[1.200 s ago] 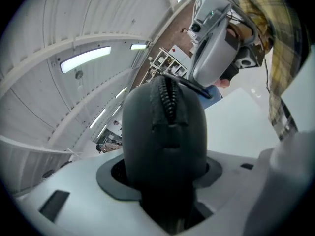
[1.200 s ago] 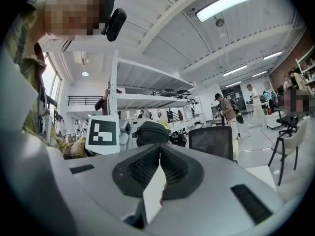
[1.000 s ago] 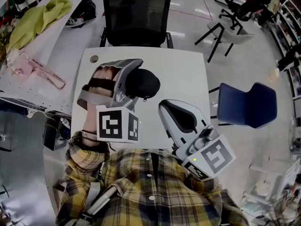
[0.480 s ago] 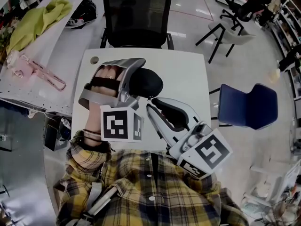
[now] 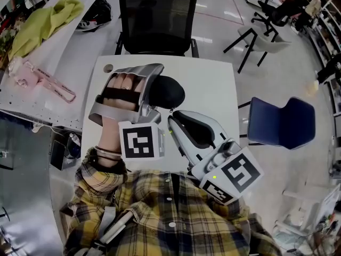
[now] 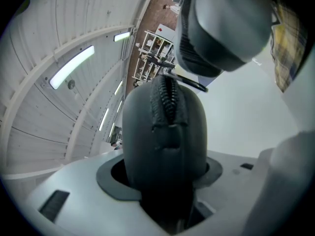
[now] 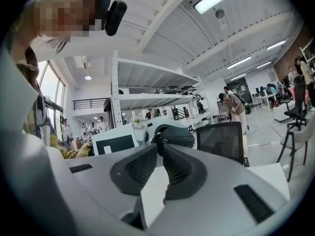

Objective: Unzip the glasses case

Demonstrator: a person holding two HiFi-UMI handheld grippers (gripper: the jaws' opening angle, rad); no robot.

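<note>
The black oval glasses case (image 5: 169,91) is held off the white table (image 5: 210,81) with my left gripper (image 5: 154,93) shut on it. In the left gripper view the case (image 6: 165,141) fills the middle between the jaws, zipper seam facing the camera. My right gripper (image 5: 171,116) has its jaw tips at the case's lower right edge. There a thin zipper pull (image 6: 189,82) sticks out under the right gripper (image 6: 216,33). In the right gripper view the jaws meet at their tips (image 7: 159,149) right in front of the case (image 7: 176,134).
A black mesh office chair (image 5: 155,17) stands behind the table. A blue chair (image 5: 279,119) is at the right. The bench at the left carries a green cloth (image 5: 45,20) and a pink object (image 5: 45,81). A small round hole (image 5: 108,68) marks the table's far left corner.
The right gripper has moved left and forward from the table's right part until its jaw tips reach the case's zipper end. The left gripper with the case has barely shifted.
</note>
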